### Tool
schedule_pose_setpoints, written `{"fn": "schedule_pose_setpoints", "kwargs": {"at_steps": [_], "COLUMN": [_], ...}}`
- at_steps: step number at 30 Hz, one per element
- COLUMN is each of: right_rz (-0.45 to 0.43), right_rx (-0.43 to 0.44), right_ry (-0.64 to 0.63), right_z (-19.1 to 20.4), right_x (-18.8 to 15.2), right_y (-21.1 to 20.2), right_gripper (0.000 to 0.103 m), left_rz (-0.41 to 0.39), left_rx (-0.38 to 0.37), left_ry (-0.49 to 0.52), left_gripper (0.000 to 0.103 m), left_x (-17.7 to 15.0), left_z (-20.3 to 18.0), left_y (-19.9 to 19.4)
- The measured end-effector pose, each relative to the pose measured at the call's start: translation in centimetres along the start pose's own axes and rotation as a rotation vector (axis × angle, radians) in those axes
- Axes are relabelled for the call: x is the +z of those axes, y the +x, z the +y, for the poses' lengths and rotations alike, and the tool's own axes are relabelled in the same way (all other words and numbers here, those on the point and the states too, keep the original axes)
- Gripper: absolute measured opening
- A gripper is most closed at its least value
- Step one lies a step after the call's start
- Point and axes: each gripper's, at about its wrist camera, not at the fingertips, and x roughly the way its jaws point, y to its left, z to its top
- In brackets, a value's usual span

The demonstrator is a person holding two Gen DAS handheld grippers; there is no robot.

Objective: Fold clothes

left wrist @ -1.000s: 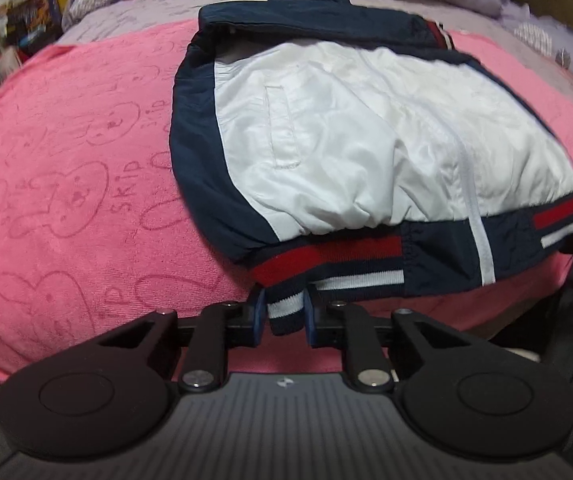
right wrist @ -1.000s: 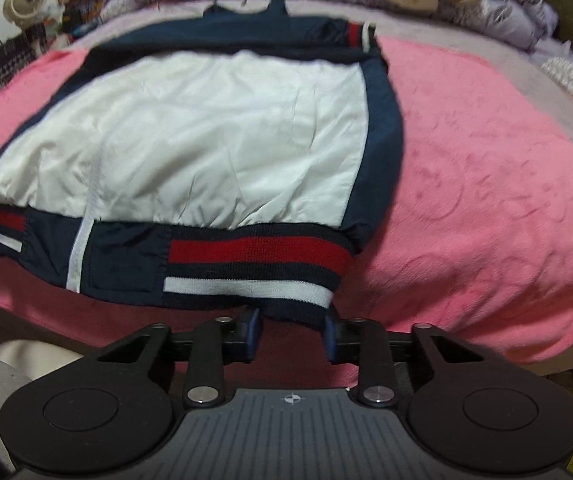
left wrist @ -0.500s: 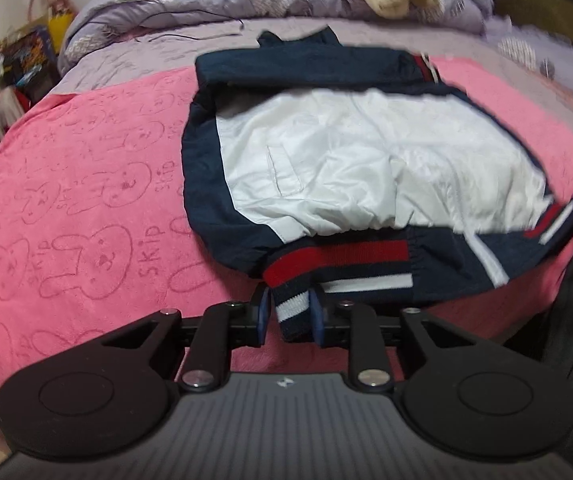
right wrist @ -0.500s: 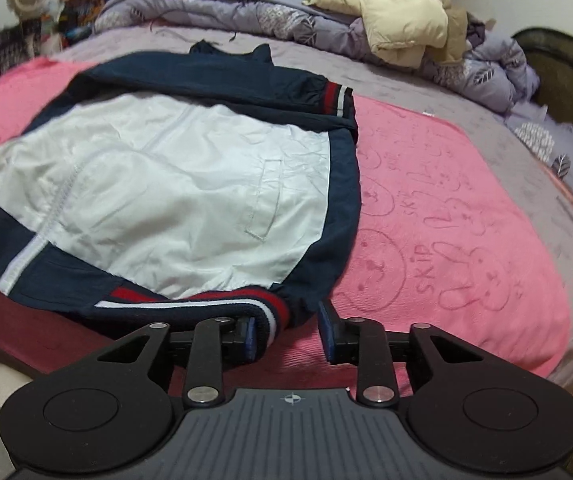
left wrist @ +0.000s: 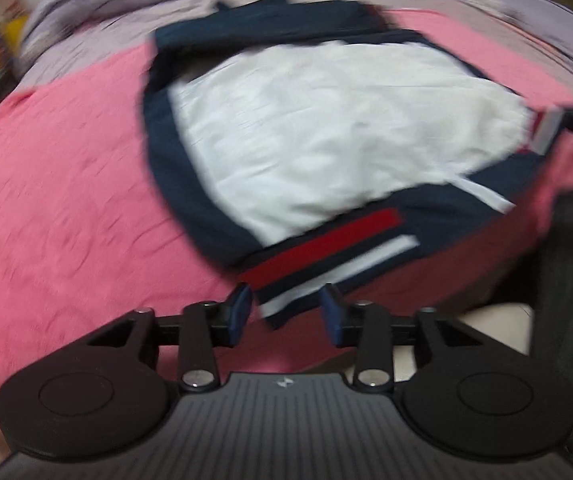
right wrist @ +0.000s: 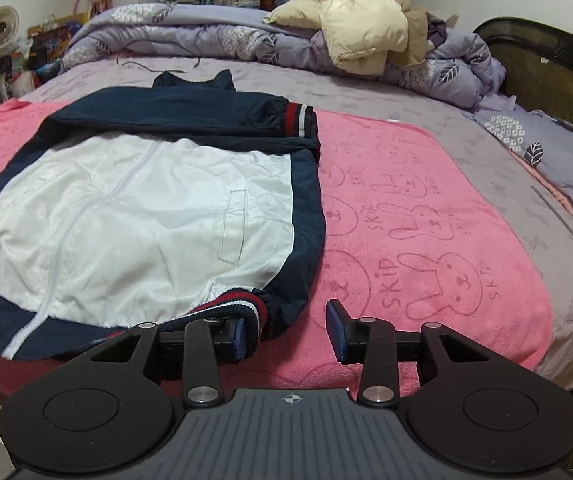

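Left wrist view, blurred: one navy and white zip jacket (left wrist: 326,140) lies flat on one pink towel (left wrist: 66,200) on the bed; its striped hem corner sits between the left tongs (left wrist: 286,312), whose jaws have just been opening and stand clear of it.

Right wrist view, sharp: the right tongs (right wrist: 286,330), jaws just opening, stand apart, the jacket's other hem corner touching only one pad. One cream padded coat (right wrist: 358,20) tops the lilac duvet (right wrist: 206,40); bare towel spreads to the right.
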Motion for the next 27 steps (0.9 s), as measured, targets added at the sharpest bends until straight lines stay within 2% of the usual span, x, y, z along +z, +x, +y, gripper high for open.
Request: {"fn": "schedule_pose_setpoints", "kwargs": {"at_steps": [2, 4, 8, 11, 15, 19, 22, 24, 27], "right_rz": [0.000, -0.005, -0.017, -0.018, -0.012, -0.016, -0.032, -0.047, -0.066], "right_rx": [0.005, 0.013, 0.010, 0.011, 0.008, 0.003, 0.006, 0.011, 0.013], "right_ry": [0.018, 0.031, 0.019, 0.025, 0.026, 0.037, 0.058, 0.073, 0.066], "right_z": [-0.2, -0.3, -0.3, -0.3, -0.4, -0.6, -1.0, -1.4, -1.9], "right_x": [0.3, 0.5, 1.0, 1.2, 1.0, 0.7, 1.0, 1.8, 4.0], "right_y": [0.0, -0.1, -0.3, -0.2, -0.1, -0.3, -0.7, -0.8, -0.2], "right_gripper": [0.041, 0.042, 0.045, 0.046, 0.046, 0.046, 0.046, 0.046, 0.047], "left_rz": [0.002, 0.038, 0.070, 0.047, 0.011, -0.071, -0.132, -0.181, -0.237], "left_rx": [0.015, 0.043, 0.036, 0.084, 0.057, 0.058, 0.075, 0.126, 0.326], "left_ry": [0.041, 0.030, 0.039, -0.027, -0.179, -0.229, -0.217, -0.185, -0.090], "left_gripper": [0.050, 0.050, 0.051, 0.054, 0.054, 0.054, 0.054, 0.053, 0.050], "left_x": [-0.1, -0.2, -0.5, -0.4, -0.2, 0.4, 1.6, 2.9, 5.7], "left_z": [-1.0, -1.1, -1.2, -0.6, 1.9, 3.3, 3.8, 4.0, 4.6], "left_y": [0.5, 1.7, 2.4, 2.2, 1.3, -1.1, -2.7, -3.6, -3.5]}}
